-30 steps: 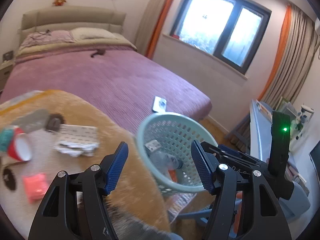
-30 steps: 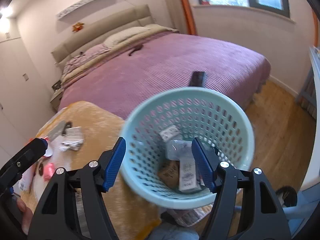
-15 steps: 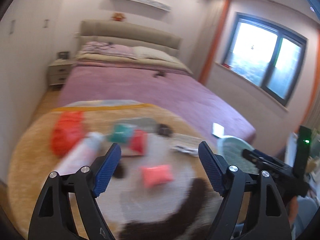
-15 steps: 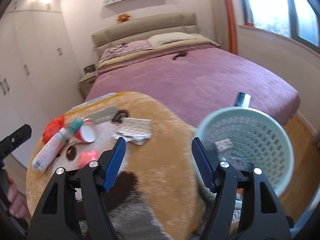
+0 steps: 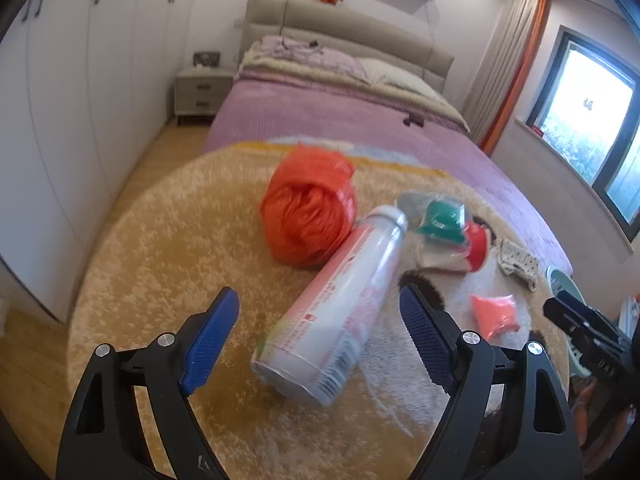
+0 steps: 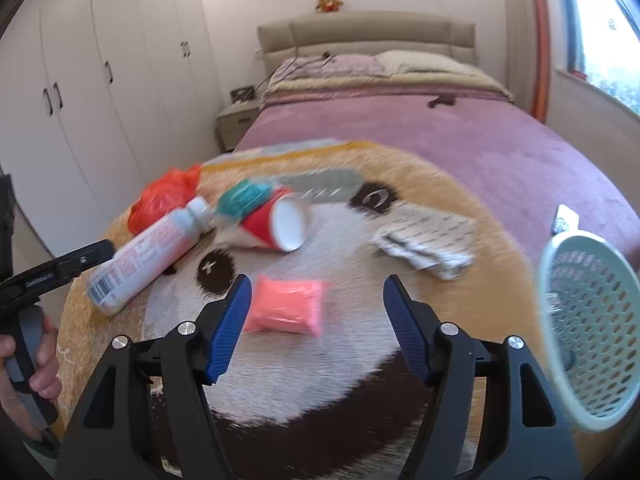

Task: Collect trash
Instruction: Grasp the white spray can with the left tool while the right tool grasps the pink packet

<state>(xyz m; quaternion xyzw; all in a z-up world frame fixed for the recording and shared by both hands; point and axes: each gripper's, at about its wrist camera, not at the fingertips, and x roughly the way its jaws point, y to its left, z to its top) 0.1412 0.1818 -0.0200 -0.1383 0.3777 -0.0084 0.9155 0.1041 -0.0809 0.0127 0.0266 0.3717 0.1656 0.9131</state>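
Observation:
Litter lies on a round tan rug (image 5: pixel 168 240). A white spray bottle (image 5: pixel 332 304) lies on its side, ahead of and between the pads of my left gripper (image 5: pixel 318 300), which is open and not touching it. Behind the bottle sit an orange plastic bag (image 5: pixel 308 208), a teal wrapper (image 5: pixel 440 220) and a red cup (image 5: pixel 476 246). My right gripper (image 6: pixel 318 284) is open, and a pink packet (image 6: pixel 286 306) lies just beyond its pads, untouched. A crumpled printed sheet (image 6: pixel 428 240) lies to the right. The pale green basket (image 6: pixel 588 328) stands at the far right.
A purple bed (image 6: pixel 460 140) borders the rug at the back. White wardrobe doors (image 5: pixel 60 120) run along the left, with a nightstand (image 5: pixel 202 94) beside the bed. A hand (image 6: pixel 24 360) holds the left gripper at the left edge. A window (image 5: pixel 592 120) is at the right.
Both views have swung left, away from the basket and onto the litter on the rug. The left jaws stand wider than before. The bottle and the pink packet now lie ahead of the grippers.

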